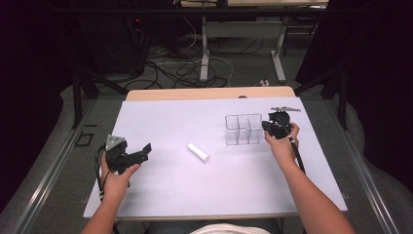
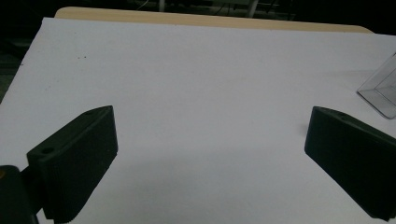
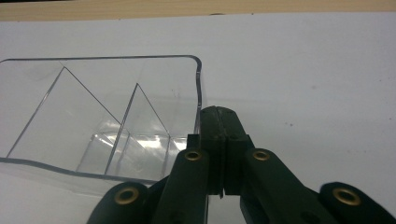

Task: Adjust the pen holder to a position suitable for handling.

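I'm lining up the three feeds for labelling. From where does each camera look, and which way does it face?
High view: above the person's side, facing forward and down on the white table; both forearms, left gripper, right gripper, white cylinder.
Left gripper view: rides the left gripper, looking across the table between its wide-apart fingers.
Right gripper view: rides the right gripper, fingers shut on the wall of the clear divided container.
Shared: the clear divided container appears in all three views.

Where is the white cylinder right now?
In the high view the white cylinder lies on the white sheet near the table's middle, left of and nearer the person than the clear divided box, with neither gripper touching it.
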Demonstrator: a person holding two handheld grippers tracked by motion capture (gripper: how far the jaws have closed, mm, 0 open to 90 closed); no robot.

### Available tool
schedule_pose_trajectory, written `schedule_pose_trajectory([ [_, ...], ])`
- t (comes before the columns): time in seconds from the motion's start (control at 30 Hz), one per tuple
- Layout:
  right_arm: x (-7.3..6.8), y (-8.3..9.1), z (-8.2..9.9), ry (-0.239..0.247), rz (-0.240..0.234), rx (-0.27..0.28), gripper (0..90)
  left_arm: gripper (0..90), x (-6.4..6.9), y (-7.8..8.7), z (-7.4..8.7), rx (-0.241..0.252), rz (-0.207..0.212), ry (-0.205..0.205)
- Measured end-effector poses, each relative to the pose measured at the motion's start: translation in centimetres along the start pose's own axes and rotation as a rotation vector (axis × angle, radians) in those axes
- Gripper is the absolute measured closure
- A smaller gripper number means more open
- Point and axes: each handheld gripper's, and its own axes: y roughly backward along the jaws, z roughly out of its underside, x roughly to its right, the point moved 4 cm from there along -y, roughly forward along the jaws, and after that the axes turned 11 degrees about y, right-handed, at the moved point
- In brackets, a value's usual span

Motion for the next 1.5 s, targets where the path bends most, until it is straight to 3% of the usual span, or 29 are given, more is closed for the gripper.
schedule_pose_trajectory([
  [0.23,-1.6,-0.1,-0.1,-0.003,-0.032,-0.012,90.0,2.6,0.1,0.1,0.0,-0.002,0.005,-0.007],
  [0.37,-3.2,-0.4,-0.4,0.006,-0.056,-0.020,90.0,2.6,0.1,0.1,0.0,0.000,0.005,0.000],
  [0.5,-5.6,-1.0,-0.8,0.032,-0.092,-0.024,90.0,2.6,0.1,0.1,0.0,-0.001,0.007,-0.005],
  [0.73,-7.8,-1.8,-1.4,0.046,-0.115,-0.024,90.0,2.6,0.0,0.2,0.0,-0.003,0.010,-0.004],
  [1.27,-8.3,-2.3,-1.6,0.036,-0.135,-0.019,89.8,2.7,0.2,0.0,0.1,-0.005,0.012,-0.009],
  [1.5,-7.4,-1.5,-1.6,0.051,-0.164,0.021,76.3,2.9,0.1,0.1,0.1,-0.006,0.014,-0.008],
])
